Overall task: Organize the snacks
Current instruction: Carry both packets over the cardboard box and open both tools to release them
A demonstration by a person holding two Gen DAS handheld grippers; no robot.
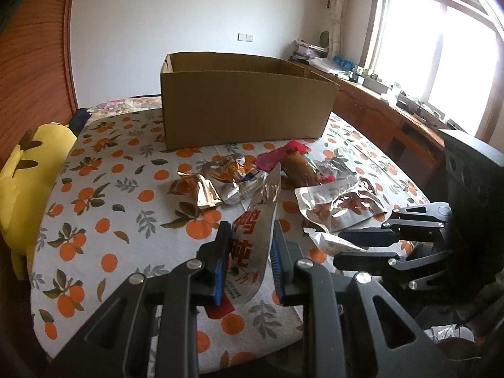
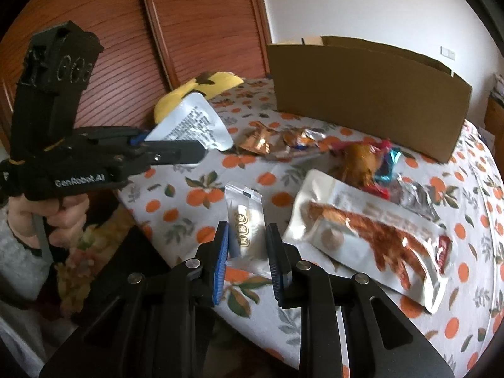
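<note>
A: Left wrist view. What does my left gripper (image 1: pixel 249 260) hold?

B: A silver foil snack pouch with large red characters (image 1: pixel 252 236), clamped between the blue pads and standing upright above the orange-print tablecloth (image 1: pixel 104 208). From the right wrist view its white printed back (image 2: pixel 192 123) shows, lifted off the cloth, in front of the yellow plush toy (image 2: pixel 214 83).

A: And my right gripper (image 2: pixel 247 260)?

B: Its jaws are drawn in on a small white wrapped snack with gold round marks (image 2: pixel 247 225). The wrapper lies between the blue pads, its far end resting on the cloth. In the left wrist view the same gripper enters from the right, with the wrapper's pointed end (image 1: pixel 330 242) showing between its black fingers (image 1: pixel 365 236).

A: Where are the remaining snacks?

B: Just right of the white wrapper lies a long clear-fronted pouch of reddish-brown dried meat (image 2: pixel 371 239). Behind it sit a brown bottle-shaped packet (image 2: pixel 359 160), a crumpled copper foil packet (image 2: pixel 258 140) and small bright wrappers, all loose on the cloth.

A: And the container?

B: An open brown cardboard box (image 1: pixel 245 107) stands beyond the heap, at the far side of the cloth.
</note>
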